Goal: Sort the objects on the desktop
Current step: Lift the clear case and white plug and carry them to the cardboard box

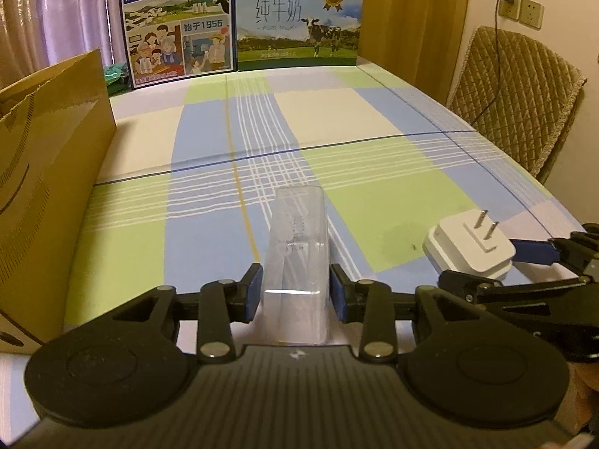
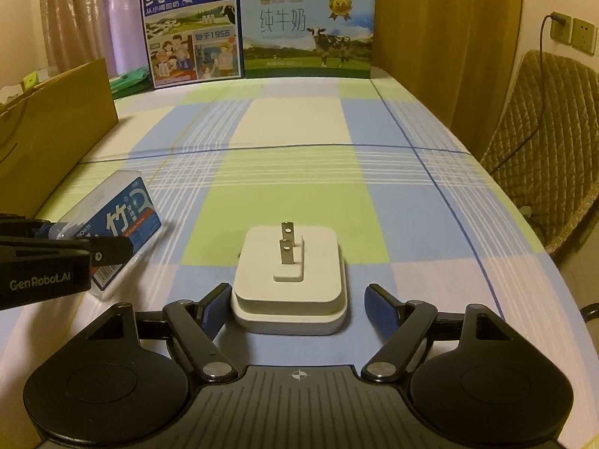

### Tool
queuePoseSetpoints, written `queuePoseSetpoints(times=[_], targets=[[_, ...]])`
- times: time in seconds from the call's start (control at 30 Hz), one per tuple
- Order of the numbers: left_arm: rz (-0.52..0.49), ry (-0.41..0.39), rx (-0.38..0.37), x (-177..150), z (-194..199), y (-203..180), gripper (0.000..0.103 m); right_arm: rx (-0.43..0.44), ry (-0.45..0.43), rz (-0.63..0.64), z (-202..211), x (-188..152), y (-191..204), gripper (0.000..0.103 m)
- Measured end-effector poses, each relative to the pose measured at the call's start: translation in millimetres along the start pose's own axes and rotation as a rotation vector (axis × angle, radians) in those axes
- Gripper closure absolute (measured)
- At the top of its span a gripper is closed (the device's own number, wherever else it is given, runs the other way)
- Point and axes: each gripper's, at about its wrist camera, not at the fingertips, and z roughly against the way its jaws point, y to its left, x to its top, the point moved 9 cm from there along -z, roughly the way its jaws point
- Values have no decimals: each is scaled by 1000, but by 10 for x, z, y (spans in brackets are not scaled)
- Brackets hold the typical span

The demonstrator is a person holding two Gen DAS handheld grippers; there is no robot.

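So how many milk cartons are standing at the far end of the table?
2. The dark blue carton stands on the left; the light blue carton stands just right of it. Others may be hidden behind them.

Counting the things on the checked table

There were two milk boxes, one dark blue (image 2: 192, 26) and one light blue (image 2: 307, 31), standing at the back. There was one clear plastic box (image 1: 295, 258), one white plug (image 2: 290, 280) with two metal pins, and one brown paper bag (image 1: 48, 172). There was one padded chair (image 2: 546, 134), two wall sockets (image 2: 572, 31), and two grippers, left (image 1: 294, 292) and right (image 2: 295, 307).
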Motion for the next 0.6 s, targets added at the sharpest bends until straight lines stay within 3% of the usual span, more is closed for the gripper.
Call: queuePoseSetpoints(times=[0.23, 0.33, 0.6], targets=[[-10, 20, -9, 57, -65, -25, 71, -14, -2, -18, -33, 29, -3, 31], [-14, 25, -10, 60, -74, -34, 76, -20, -8, -1, -35, 34, 17, 41], [-15, 30, -19, -14, 37, -57, 77, -22, 0, 8, 15, 7, 10, 42]])
